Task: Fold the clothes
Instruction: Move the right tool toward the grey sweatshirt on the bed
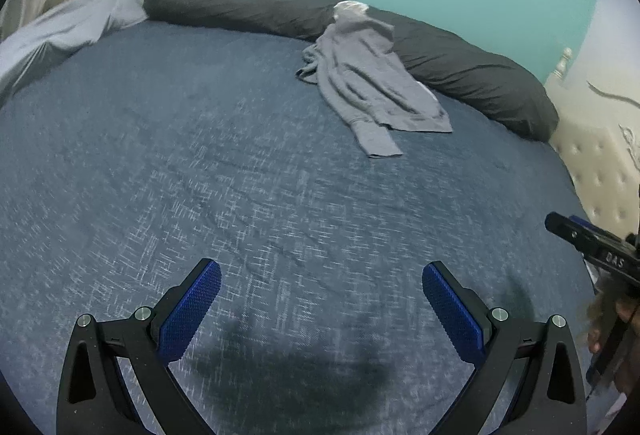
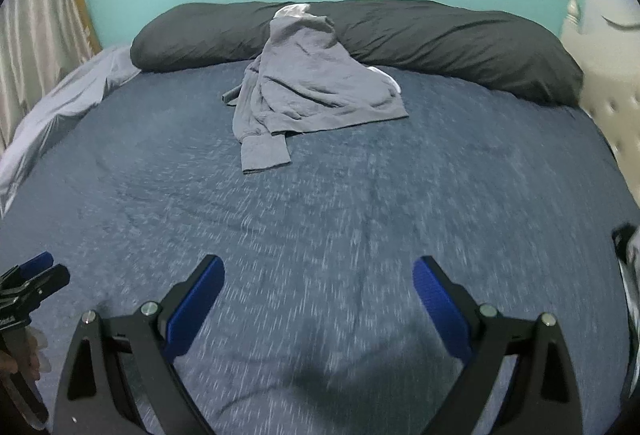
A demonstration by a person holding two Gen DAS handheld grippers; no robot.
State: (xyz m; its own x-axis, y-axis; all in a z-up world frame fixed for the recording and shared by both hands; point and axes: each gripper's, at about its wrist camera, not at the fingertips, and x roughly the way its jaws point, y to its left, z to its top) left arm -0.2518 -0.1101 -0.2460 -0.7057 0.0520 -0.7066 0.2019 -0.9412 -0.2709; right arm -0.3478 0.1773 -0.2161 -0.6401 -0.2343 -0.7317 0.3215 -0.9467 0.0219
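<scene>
A crumpled grey long-sleeved top [image 1: 372, 83] [image 2: 308, 83] lies heaped at the far side of the bed, partly draped up on a long dark pillow, one cuffed sleeve pointing toward me. A bit of white cloth [image 2: 294, 10] peeks out at its top. My left gripper [image 1: 322, 275] hovers open over the blue bedspread, well short of the top, nothing between its blue pads. My right gripper [image 2: 318, 271] is likewise open and empty, low over the bedspread. In the left wrist view the right gripper [image 1: 560, 225] shows at the right edge; in the right wrist view the left gripper [image 2: 48, 267] shows at the left edge.
The blue mottled bedspread [image 1: 240, 175] [image 2: 360, 195] covers the bed. A long dark grey pillow [image 1: 248, 3] [image 2: 460, 39] runs along the teal wall. Pale lilac sheet [image 1: 60, 31] bunches at the far left. A cream tufted headboard [image 1: 596, 163] stands at the right.
</scene>
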